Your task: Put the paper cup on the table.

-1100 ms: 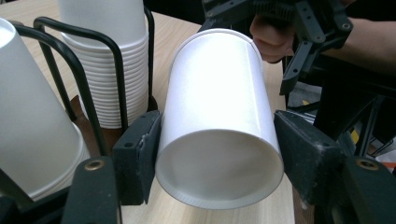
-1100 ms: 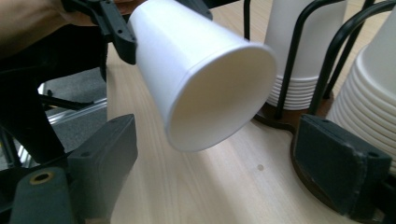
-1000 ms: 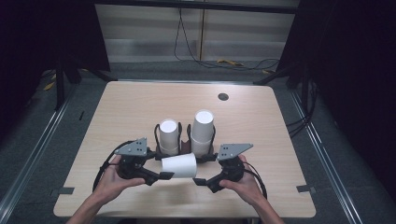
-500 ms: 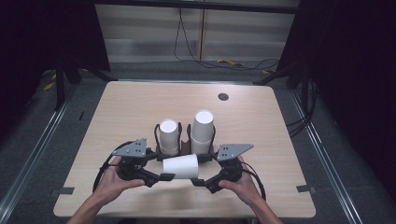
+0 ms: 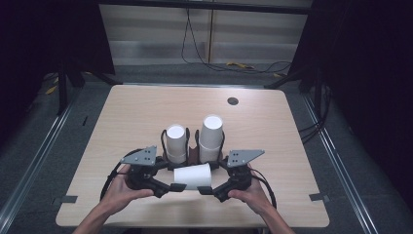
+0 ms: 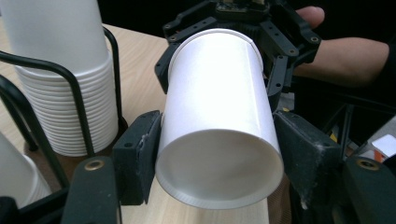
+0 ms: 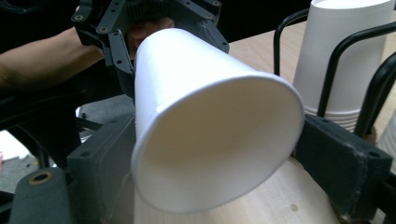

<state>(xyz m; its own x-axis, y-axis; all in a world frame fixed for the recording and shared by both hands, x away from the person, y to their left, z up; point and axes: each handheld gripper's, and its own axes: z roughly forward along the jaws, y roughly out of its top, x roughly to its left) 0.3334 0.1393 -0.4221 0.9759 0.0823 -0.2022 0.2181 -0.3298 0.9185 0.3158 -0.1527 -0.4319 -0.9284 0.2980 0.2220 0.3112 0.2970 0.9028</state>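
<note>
A white paper cup [image 5: 193, 176] lies on its side just above the table, held between my two grippers in front of the rack. My left gripper [image 5: 178, 186] is shut on its left end; in the left gripper view the pads [image 6: 140, 154] press both sides of the cup [image 6: 219, 140]. My right gripper [image 5: 204, 190] is shut on the right end, and in the right gripper view its pads [image 7: 336, 158] clamp the cup [image 7: 210, 140]. Each gripper view shows the other gripper and hand behind the cup.
A black wire rack [image 5: 194, 148] right behind the grippers holds two stacks of white cups [image 5: 176, 141] [image 5: 211, 134]. A dark round grommet [image 5: 233, 101] sits near the table's far edge. The wooden table [image 5: 292, 146] ends close under the hands.
</note>
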